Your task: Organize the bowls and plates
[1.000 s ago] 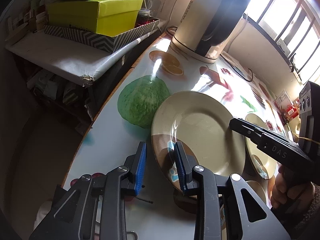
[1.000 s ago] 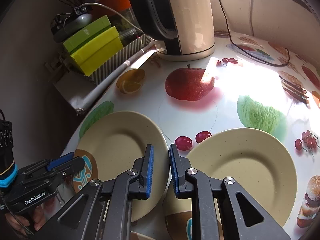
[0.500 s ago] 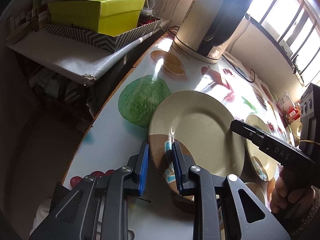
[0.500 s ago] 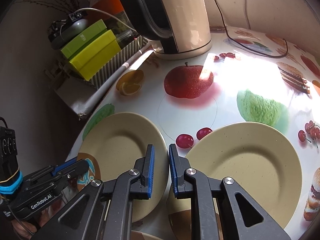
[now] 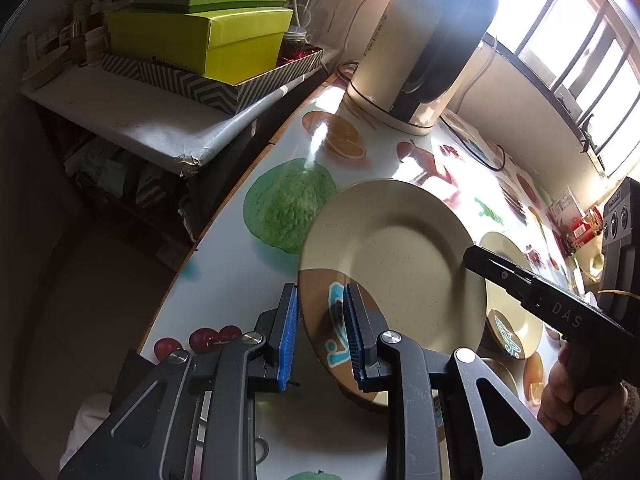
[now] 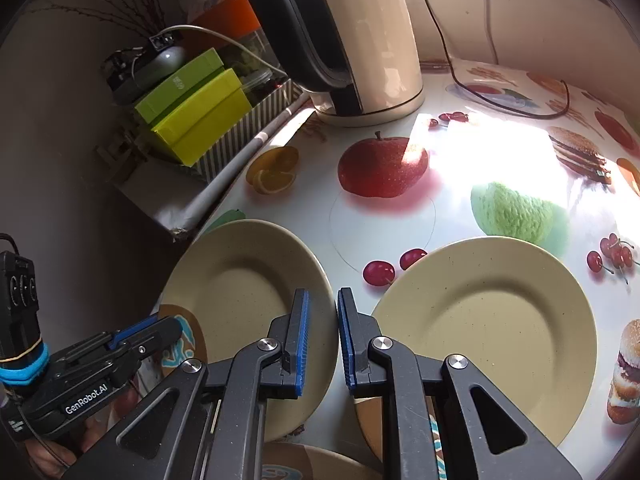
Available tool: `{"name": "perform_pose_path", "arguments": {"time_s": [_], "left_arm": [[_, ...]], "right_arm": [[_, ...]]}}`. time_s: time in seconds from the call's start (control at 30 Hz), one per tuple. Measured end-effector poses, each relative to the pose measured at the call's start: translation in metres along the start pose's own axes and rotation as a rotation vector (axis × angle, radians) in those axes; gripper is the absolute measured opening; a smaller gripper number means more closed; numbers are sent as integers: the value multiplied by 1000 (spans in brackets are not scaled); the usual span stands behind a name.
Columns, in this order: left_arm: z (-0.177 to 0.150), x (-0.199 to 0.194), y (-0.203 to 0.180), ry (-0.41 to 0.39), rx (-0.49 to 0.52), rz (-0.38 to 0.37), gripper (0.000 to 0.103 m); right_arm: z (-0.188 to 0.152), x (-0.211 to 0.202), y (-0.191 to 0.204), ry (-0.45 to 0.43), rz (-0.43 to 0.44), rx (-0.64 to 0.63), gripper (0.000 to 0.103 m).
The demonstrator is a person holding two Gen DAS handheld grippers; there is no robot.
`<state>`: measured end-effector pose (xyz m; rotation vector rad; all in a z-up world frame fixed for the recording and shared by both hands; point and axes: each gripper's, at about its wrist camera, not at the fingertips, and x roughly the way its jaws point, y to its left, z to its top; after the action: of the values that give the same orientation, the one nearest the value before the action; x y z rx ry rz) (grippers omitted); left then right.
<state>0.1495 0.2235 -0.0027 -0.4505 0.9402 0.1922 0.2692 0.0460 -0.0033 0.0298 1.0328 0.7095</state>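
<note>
A beige plate with a brown patch (image 5: pixel 400 256) is tilted up off the table; it also shows in the right wrist view (image 6: pixel 248 300). My left gripper (image 5: pixel 320 332) straddles its near rim, blue pads (image 5: pixel 289 336) on either side, a small gap still showing. My right gripper (image 6: pixel 322 340) is narrowly open and empty, straddling the same plate's right edge. A second beige plate (image 6: pixel 484 328) lies flat to the right, also seen in the left wrist view (image 5: pixel 508 308). A third dish rim (image 6: pixel 304 464) shows below.
A cream electric kettle (image 6: pixel 360 40) with its cord stands at the back of the fruit-print table (image 6: pixel 384 208). Green boxes (image 5: pixel 200 36) sit on a side shelf left of the table edge. A dark appliance (image 5: pixel 620 232) stands at the far right.
My left gripper has narrowed around the plate's rim and the plate has tipped up. My right gripper has barely moved.
</note>
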Motion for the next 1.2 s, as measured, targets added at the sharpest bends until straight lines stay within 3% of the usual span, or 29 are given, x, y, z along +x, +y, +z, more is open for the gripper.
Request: {"name": "perform_pose_path", "arguments": {"time_s": [0.47,1.2], "left_arm": [[-13,-23,-14,-16,33,-29,24],[-60,-39,-53,17,111,-83,24]], "right_arm": [[-15,-40,0,-48,6,30,15],[-79,-95,-26,-62,-49,120,15]]}}
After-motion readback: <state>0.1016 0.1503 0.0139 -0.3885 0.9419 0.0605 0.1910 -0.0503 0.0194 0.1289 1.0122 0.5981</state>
